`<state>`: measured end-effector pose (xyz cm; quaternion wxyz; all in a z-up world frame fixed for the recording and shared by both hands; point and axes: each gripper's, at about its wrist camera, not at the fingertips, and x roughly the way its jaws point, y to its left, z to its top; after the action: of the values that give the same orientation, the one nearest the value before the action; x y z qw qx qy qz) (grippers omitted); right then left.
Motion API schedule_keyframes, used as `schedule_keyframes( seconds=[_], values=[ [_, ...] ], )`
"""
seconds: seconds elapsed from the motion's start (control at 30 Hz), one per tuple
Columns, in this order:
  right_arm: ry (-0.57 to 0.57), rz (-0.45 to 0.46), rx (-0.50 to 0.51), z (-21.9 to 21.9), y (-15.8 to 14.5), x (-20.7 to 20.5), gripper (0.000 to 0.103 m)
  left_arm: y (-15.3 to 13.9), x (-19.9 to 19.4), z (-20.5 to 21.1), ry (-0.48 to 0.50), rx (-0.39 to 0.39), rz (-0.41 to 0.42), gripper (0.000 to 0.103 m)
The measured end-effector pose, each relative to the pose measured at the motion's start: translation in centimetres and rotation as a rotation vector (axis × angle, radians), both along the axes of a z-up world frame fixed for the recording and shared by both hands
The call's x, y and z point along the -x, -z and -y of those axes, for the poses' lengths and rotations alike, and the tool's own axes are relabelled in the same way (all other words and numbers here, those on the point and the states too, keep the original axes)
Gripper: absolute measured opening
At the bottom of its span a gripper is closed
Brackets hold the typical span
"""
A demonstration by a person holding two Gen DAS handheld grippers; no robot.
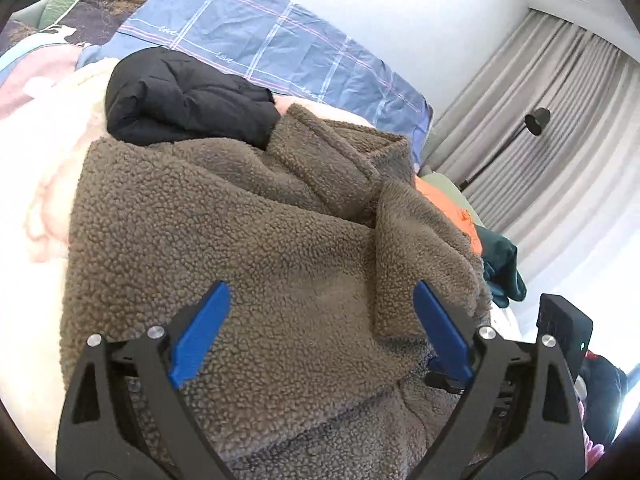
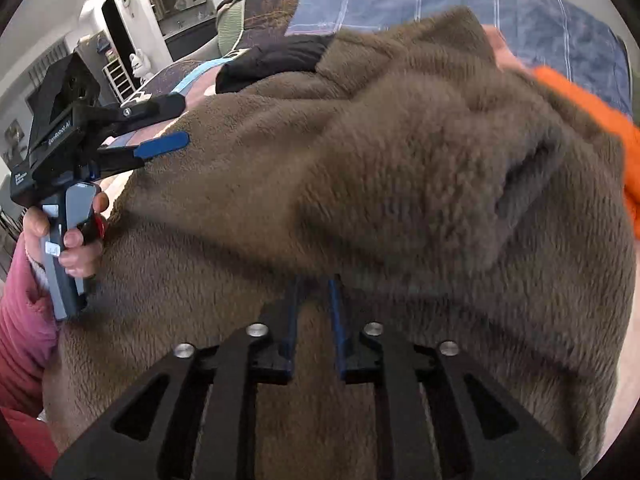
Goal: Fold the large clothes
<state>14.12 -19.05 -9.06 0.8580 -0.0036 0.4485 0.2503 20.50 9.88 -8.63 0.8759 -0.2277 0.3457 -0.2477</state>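
Note:
A brown fleece jacket point(image 1: 260, 240) lies bunched on the bed, with its collar at the far side. My left gripper point(image 1: 320, 288) hovers over its near part. The blue pads are spread wide with nothing pinched between them. In the right wrist view the same fleece point(image 2: 400, 160) fills the blurred frame. My right gripper point(image 2: 316, 292) stands with a narrow gap between its jaws, the tips buried under a fold of fleece, so any grip is hidden. The left gripper point(image 2: 184, 120) shows at the left, open, held by a hand point(image 2: 76, 232).
A black puffer jacket point(image 1: 180, 104) lies beyond the fleece, against blue plaid bedding point(image 1: 280, 40). An orange garment point(image 1: 444, 204) and a dark green one point(image 1: 500, 264) sit at the right. A pale blanket point(image 1: 48, 160) covers the left. Curtains point(image 1: 560, 140) and a floor lamp point(image 1: 536, 120) stand behind.

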Motion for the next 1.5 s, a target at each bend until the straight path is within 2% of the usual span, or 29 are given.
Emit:
schedule_keyframes(
  seconds=[0.07,0.13,0.23,0.3,0.4,0.5,0.57,0.63,0.7,0.77,0.83,0.9,1.0,1.07,1.13,1.17,1.2,1.23,1.27,1.3,1.4,1.43,1.5],
  values=[
    [0.042,0.022,-0.054,1.6,-0.7,1.0,0.04,0.2,-0.5,1.0,0.023,0.003,-0.024,0.095],
    [0.078,0.026,-0.103,2.9,-1.5,0.8,0.043,0.3,-0.9,2.4,0.048,-0.023,-0.045,0.095],
    [0.198,-0.033,-0.247,6.2,-2.4,0.0,0.063,0.0,-0.4,4.4,0.081,-0.088,0.0,0.095],
    [0.298,-0.082,-0.344,8.6,-2.0,-0.8,0.066,0.2,0.3,5.2,0.098,-0.126,0.022,0.095],
    [0.386,-0.106,-0.45,10.9,-1.7,-2.5,0.072,0.8,0.6,5.3,0.094,-0.145,0.014,0.095],
    [0.364,-0.158,-0.504,9.6,-1.7,-4.5,0.072,0.8,0.8,4.6,0.077,-0.129,-0.003,0.095],
    [0.322,-0.158,-0.529,7.7,-3.2,-6.2,0.071,0.1,1.2,3.9,0.067,-0.113,0.015,0.095],
    [0.215,-0.096,-0.581,5.4,-6.1,-6.5,0.071,-1.0,1.8,3.2,0.059,-0.1,0.052,0.095],
    [0.049,-0.061,-0.637,2.7,-8.9,-6.4,0.071,-1.7,2.4,2.6,0.063,-0.087,0.08,0.096],
    [-0.003,-0.035,-0.609,0.9,-10.5,-6.1,0.072,-2.0,2.8,2.3,0.079,-0.092,0.091,0.098],
    [0.01,-0.02,-0.557,0.5,-10.5,-5.6,0.072,-1.8,2.7,2.5,0.102,-0.115,0.079,0.099],
    [0.072,-0.023,-0.514,0.9,-9.5,-5.7,0.072,-1.3,1.9,2.9,0.113,-0.134,0.053,0.1],
    [0.193,-0.02,-0.43,3.1,-7.7,-4.9,0.072,0.2,-0.7,3.4,0.063,-0.198,-0.038,0.1],
    [0.267,0.024,-0.311,5.1,-7.0,-3.4,0.072,1.4,-2.7,3.5,0.014,-0.239,-0.103,0.1],
    [0.321,0.086,-0.191,6.9,-6.9,-1.6,0.072,1.9,-4.3,3.3,-0.019,-0.238,-0.122,0.098],
    [0.351,0.117,-0.126,8.1,-6.7,-0.7,0.072,1.9,-4.7,3.2,-0.02,-0.223,-0.116,0.092],
    [0.378,0.132,-0.082,9.0,-6.5,-0.1,0.072,1.7,-5.1,3.3,-0.013,-0.202,-0.101,0.06],
    [0.398,0.136,-0.058,9.8,-5.9,0.2,0.072,1.6,-5.3,3.3,-0.019,-0.208,-0.101,0.04],
    [0.422,0.135,-0.039,11.0,-5.4,0.7,0.072,1.1,-5.5,3.4,-0.005,-0.19,-0.1,0.034],
    [0.438,0.131,-0.033,11.7,-5.1,0.9,0.072,0.3,-5.3,3.3,-0.007,-0.166,-0.082,0.033],
    [0.467,0.147,-0.039,13.4,-4.7,2.2,0.072,-5.4,-2.1,2.6,0.014,-0.07,0.116,0.033],
    [0.47,0.157,-0.039,13.7,-4.7,2.5,0.072,-7.4,-0.3,2.2,0.018,-0.086,0.192,0.033],
    [0.467,0.161,-0.046,14.2,-4.8,2.9,0.073,-9.0,2.1,1.5,0.014,-0.157,0.258,0.037]
  ],
)
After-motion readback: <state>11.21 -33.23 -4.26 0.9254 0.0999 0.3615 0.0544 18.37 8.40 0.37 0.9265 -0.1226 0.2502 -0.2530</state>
